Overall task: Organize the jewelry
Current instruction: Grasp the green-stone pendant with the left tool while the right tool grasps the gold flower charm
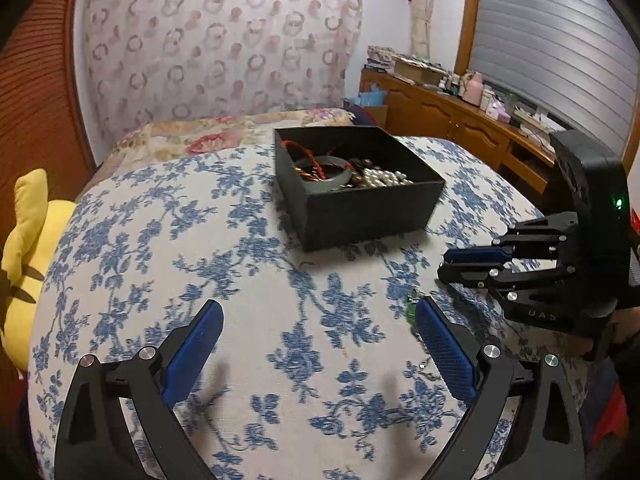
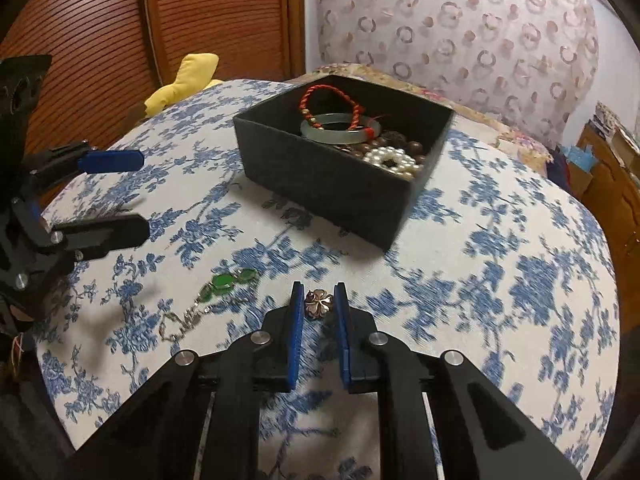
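A black box (image 1: pixel 372 208) (image 2: pixel 320 184) on the blue-flowered bedspread holds a red cord bracelet (image 2: pixel 330 104), a pale jade bangle (image 2: pixel 340 130), brown beads and a pearl bracelet (image 2: pixel 394 162). My right gripper (image 2: pixel 319 304) is shut on a small gold flower charm (image 2: pixel 318 304), held low over the cloth in front of the box; it also shows in the left wrist view (image 1: pixel 452 264). A green-stone chain (image 2: pixel 218 286) (image 1: pixel 410 308) lies on the cloth left of it. My left gripper (image 1: pixel 320 316) (image 2: pixel 140 192) is open and empty.
A yellow plush toy (image 1: pixel 28 264) (image 2: pixel 188 80) lies at the bed's left edge. A patterned cushion (image 1: pixel 224 48) stands behind the box. A wooden sideboard (image 1: pixel 460 120) with clutter runs along the right wall.
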{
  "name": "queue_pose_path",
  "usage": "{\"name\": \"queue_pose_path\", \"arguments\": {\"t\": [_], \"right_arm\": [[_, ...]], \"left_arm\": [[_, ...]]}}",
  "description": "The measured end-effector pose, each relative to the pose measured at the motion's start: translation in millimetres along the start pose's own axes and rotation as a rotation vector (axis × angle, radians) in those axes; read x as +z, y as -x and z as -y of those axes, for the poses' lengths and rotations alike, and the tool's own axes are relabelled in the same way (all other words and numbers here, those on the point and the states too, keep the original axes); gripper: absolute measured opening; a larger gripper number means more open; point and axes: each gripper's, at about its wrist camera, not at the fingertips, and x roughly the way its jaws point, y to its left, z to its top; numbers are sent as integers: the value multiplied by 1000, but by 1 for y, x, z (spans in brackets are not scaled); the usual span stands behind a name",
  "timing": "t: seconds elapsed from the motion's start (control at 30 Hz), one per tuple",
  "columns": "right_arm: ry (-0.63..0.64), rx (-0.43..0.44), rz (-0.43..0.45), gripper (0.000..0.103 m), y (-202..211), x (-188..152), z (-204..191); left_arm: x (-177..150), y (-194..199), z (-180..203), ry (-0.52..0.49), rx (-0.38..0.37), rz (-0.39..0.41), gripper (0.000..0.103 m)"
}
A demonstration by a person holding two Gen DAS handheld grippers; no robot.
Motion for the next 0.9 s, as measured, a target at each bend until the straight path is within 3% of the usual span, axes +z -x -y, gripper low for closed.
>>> {"name": "queue_pose_path", "arguments": {"t": [0.2, 0.43, 0.53, 0.87, 0.9], "right_arm": [[-32, 7, 39, 17, 19, -10, 10], [-67, 5, 62, 17, 30, -15, 22], [-75, 4, 68, 17, 32, -16, 24], [-71, 14, 70, 17, 32, -18, 19], [-70, 14, 70, 17, 32, -18, 18]], "left_arm": [[1, -9, 20, -40, -44, -29, 91], [2, -28, 37, -81, -98, -93, 43], [2, -35, 42, -92, -110, -114, 29], [7, -45, 51, -133, -72, -129, 26], [7, -45, 52, -140, -66, -127, 18]]}}
